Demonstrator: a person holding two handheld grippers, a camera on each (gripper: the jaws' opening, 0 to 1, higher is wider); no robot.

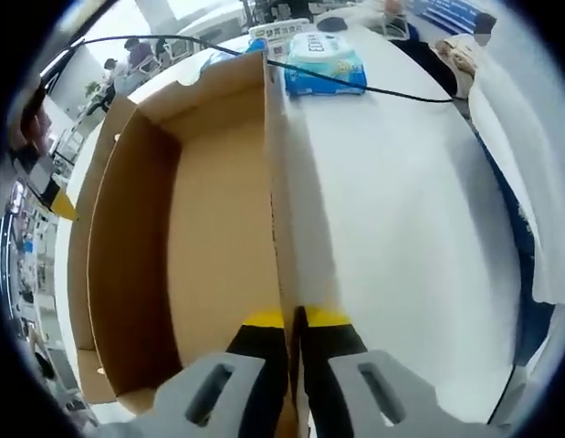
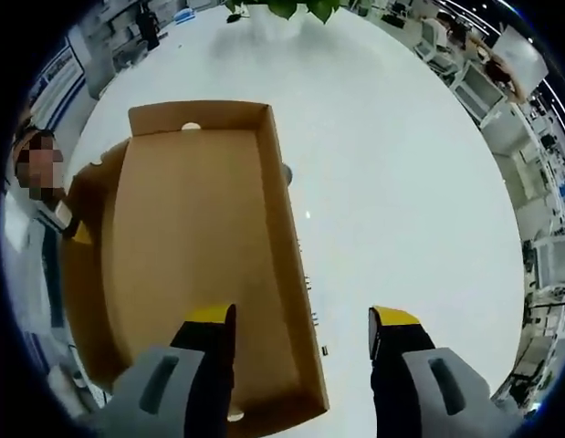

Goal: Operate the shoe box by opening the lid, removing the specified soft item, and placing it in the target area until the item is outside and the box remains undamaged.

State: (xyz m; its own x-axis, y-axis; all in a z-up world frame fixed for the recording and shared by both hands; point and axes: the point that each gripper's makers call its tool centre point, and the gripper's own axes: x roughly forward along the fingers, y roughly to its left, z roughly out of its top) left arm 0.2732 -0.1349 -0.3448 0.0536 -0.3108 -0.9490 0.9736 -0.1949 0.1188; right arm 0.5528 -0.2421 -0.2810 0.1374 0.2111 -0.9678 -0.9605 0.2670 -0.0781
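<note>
The open shoe box [image 1: 218, 228] is seen on the white table [image 1: 401, 228], its inside bare cardboard. Its side wall is pinched by the left gripper [image 1: 295, 319], jaws closed on it. The right gripper [image 2: 302, 333] is held spread wide above the box's [image 2: 191, 255] near corner, grasping nothing. A wipes pack [image 1: 325, 64] lies beyond.

Both grippers, left gripper [image 1: 295, 321] and right gripper [image 2: 303, 321], show grey bodies, black jaws, apparently yellow-tipped.
</note>
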